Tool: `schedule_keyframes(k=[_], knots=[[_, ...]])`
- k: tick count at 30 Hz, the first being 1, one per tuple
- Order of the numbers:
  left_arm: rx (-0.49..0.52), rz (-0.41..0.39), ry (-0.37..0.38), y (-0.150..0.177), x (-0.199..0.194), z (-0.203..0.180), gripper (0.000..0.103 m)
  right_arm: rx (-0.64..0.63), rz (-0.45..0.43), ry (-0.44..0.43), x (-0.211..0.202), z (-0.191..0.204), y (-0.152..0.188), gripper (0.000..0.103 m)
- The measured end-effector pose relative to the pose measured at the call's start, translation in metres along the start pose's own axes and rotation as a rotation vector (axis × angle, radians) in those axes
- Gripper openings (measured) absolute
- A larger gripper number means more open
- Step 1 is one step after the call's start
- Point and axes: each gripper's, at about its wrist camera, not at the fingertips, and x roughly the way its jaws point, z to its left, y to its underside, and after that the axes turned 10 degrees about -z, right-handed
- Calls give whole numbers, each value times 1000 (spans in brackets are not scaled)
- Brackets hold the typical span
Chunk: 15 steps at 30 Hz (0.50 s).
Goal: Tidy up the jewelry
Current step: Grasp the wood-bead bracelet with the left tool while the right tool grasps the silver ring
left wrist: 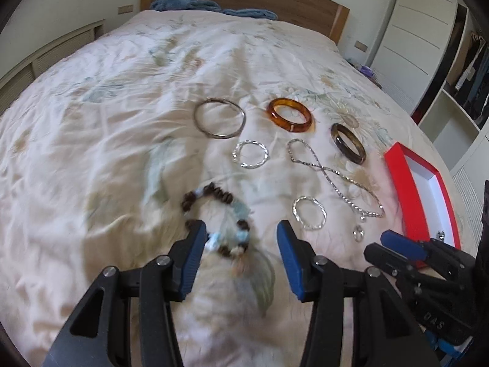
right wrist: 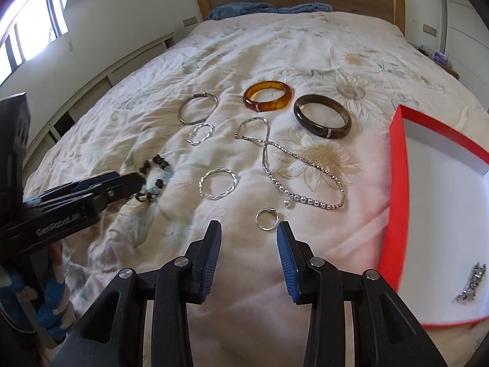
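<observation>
On the bed (right wrist: 275, 49), a small silver ring (right wrist: 266, 219) is seen just beyond the spread, empty jaws of the right gripper (right wrist: 249, 229). A pearl necklace (right wrist: 293, 165) is laid beyond it. The left gripper (right wrist: 134, 180) is seen over a beaded bracelet (right wrist: 154, 180). A red box (right wrist: 394, 202) is set toward the bed's right edge.

Daylight floods in from the window (right wrist: 33, 21) far off to the left of my right jaws, blown out to white. The bedspread (left wrist: 122, 122) ahead of my jaws is evenly bright, shadows soft. My left view is smeared with motion blur, worst at the beaded bracelet (left wrist: 214, 223) between my jaws. Both views bow strongly, with dark corners.
</observation>
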Motion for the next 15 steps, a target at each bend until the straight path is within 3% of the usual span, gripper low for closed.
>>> schedule_keyframes(k=[4,15], knots=[[13,50,9,5,26,-1,45,20,10,6,11,-5,1,33],[-20,61,27,14,48,11,43,34,23,12,33,-11,3,30]])
